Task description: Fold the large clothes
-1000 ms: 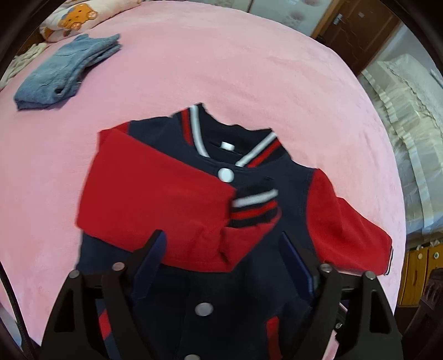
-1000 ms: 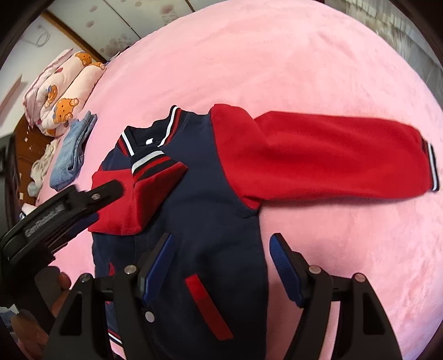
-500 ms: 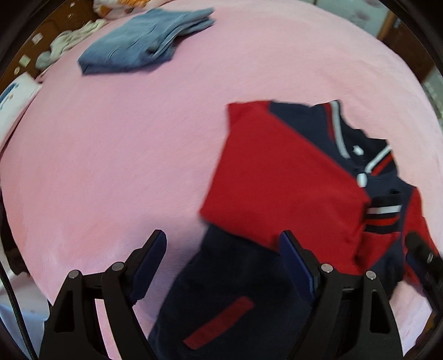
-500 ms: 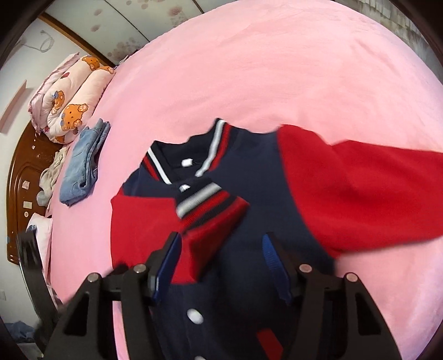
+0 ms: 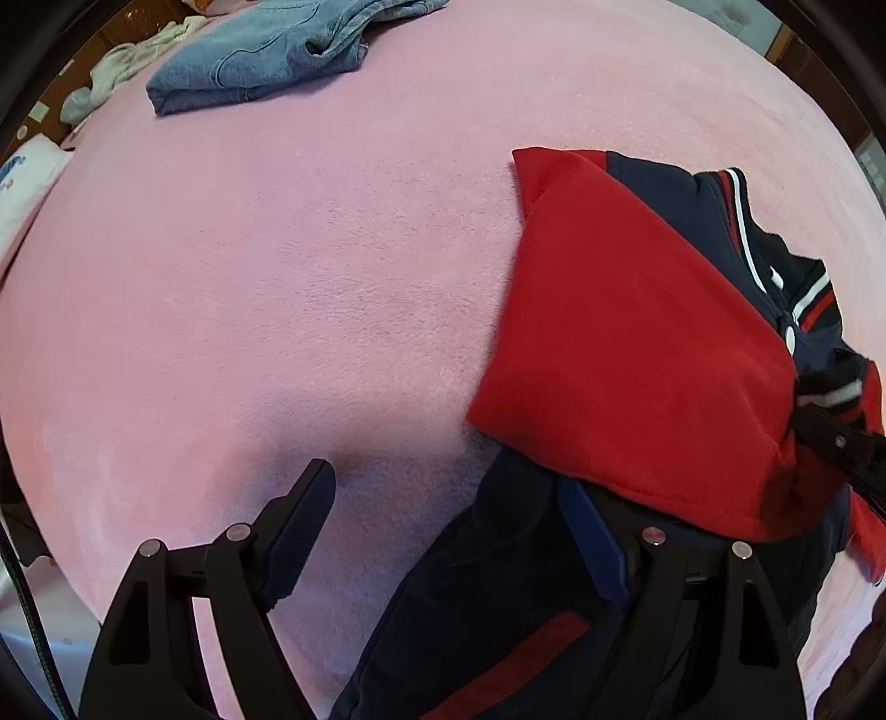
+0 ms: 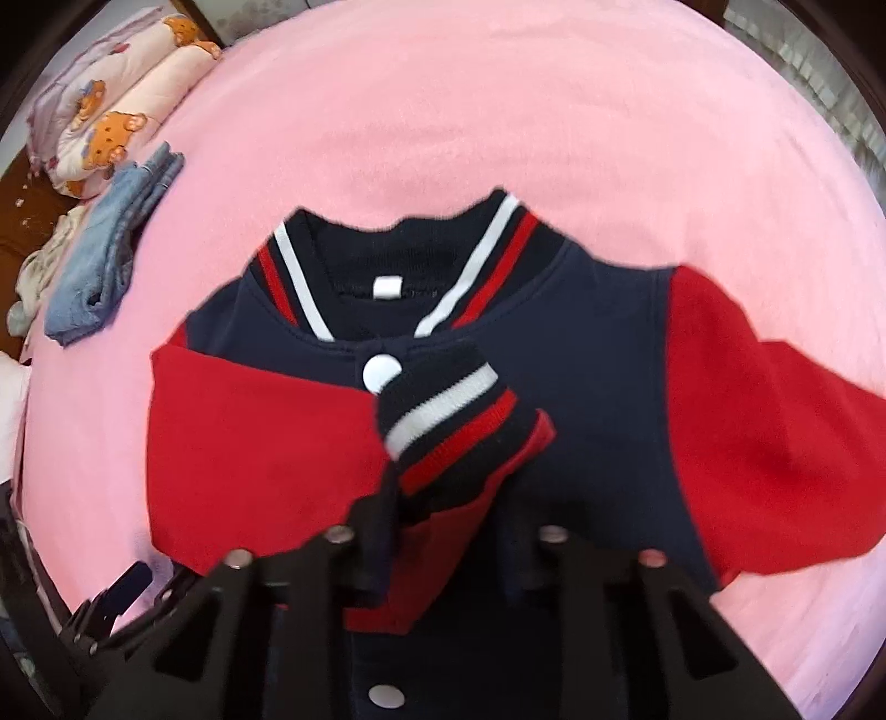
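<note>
Pink plush bed cover (image 5: 310, 288) fills both views. The navy-and-red snap-front varsity jacket (image 6: 603, 343) lies face up on it, collar away from the cameras, body flat.

One red sleeve (image 6: 266, 459) is folded across the chest, its striped navy-white-red knit cuff (image 6: 454, 426) near the top white snap (image 6: 382, 372). The other red sleeve (image 6: 769, 459) runs out sideways, unfolded.

Right hand-held gripper (image 6: 443, 554): jaws have just been closing and now stand narrow around the cuff end of the folded sleeve, with red fabric between them. Cannot tell whether the pads truly pinch; the contact is hidden behind the gripper's frame.

Left hand-held gripper (image 5: 448, 531): jaws wide apart, holding nothing, pointing down over the jacket's side edge; one finger over bare cover, the other over navy cloth.

Step in hand, as judged: tidying the folded sleeve. To do it well, take the cuff alone, not the chest layer under it; lay it straight and flat, and use the left gripper to pin the body against dragging.

Around: folded blue denim garment (image 5: 277, 50) at the far side, well apart; bear-print quilt (image 6: 111, 111) beyond; pale crumpled cloth (image 6: 39, 266) at the edge. Nothing blocks the jacket. Next, the outstretched sleeve.
</note>
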A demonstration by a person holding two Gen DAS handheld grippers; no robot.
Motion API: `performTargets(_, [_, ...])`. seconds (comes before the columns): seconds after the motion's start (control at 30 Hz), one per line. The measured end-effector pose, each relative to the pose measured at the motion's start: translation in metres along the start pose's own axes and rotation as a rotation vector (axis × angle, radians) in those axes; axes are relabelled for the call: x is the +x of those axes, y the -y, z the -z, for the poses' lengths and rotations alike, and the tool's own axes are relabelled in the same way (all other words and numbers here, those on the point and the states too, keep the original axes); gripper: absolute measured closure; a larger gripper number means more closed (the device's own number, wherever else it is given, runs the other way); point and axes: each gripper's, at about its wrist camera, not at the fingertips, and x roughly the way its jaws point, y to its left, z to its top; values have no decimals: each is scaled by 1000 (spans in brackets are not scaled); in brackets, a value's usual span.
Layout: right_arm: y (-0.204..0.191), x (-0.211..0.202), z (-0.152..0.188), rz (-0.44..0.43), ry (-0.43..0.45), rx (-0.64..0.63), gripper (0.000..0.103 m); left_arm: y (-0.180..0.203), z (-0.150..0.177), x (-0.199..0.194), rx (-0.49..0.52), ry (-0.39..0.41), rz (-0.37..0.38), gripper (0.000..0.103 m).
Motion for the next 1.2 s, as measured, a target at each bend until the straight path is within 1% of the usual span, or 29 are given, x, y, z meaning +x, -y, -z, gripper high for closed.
performTargets(0.07, [7, -10, 0, -22, 45, 1, 82, -3, -2, 2, -1, 7, 5, 22])
performTargets(0.1, [13, -20, 2, -27, 90, 1, 82, -4, -3, 4, -1, 5, 5, 22])
performTargets(0.17, [25, -33, 3, -31, 148, 8, 82, -6, -5, 7, -6, 1, 8, 22])
performTargets(0.23, [39, -46, 4, -61, 209, 41, 82, -9, -6, 10, -12, -2, 14, 21])
performTargets(0.3, [58, -50, 8, -100, 232, 92, 81, -11, -6, 13, -14, 0, 19, 21])
performTargets(0.33, [65, -48, 8, -111, 222, 110, 80, -12, -4, 13, -13, 2, 19, 22])
performTargets(0.37, [74, -42, 11, -125, 190, 137, 78, -13, -4, 14, -13, 4, 20, 22])
performTargets(0.47, [88, -21, 18, -136, 89, 208, 78, -13, -4, 15, -14, 2, 22, 22])
performTargets(0.5, [96, -17, 23, -150, 68, 247, 77, -15, -3, 14, -20, 1, 25, 22])
performTargets(0.53, [103, -17, 28, -165, 67, 272, 76, -17, -1, 12, -27, 1, 29, 23])
performTargets(0.6, [109, -21, 35, -168, 80, 312, 70, -12, -1, 6, -28, 4, 31, 24])
performTargets(0.67, [110, -27, 41, -161, 95, 322, 68, -10, -1, 4, -11, 10, 21, 24])
performTargets(0.8, [111, -40, 49, -76, 118, 312, 66, -4, -2, -2, 37, 34, -30, 24])
performTargets(0.87, [114, -45, 53, -60, 124, 308, 66, 2, -3, -5, 64, 53, -58, 24])
performTargets(0.93, [118, -47, 55, -46, 96, 320, 66, 8, -4, -7, 97, 67, -84, 24])
performTargets(1.03, [130, -52, 65, -67, 84, 376, 66, 18, -5, -11, 154, 91, -112, 24])
performTargets(1.07, [132, -52, 67, -77, 78, 386, 66, 30, -8, -8, 180, 106, -120, 24])
performTargets(1.13, [136, -48, 69, -99, 57, 401, 62, 43, -11, -12, 260, 147, -152, 24])
performTargets(1.2, [138, -47, 66, -107, 64, 409, 61, 50, -12, -12, 335, 178, -180, 24])
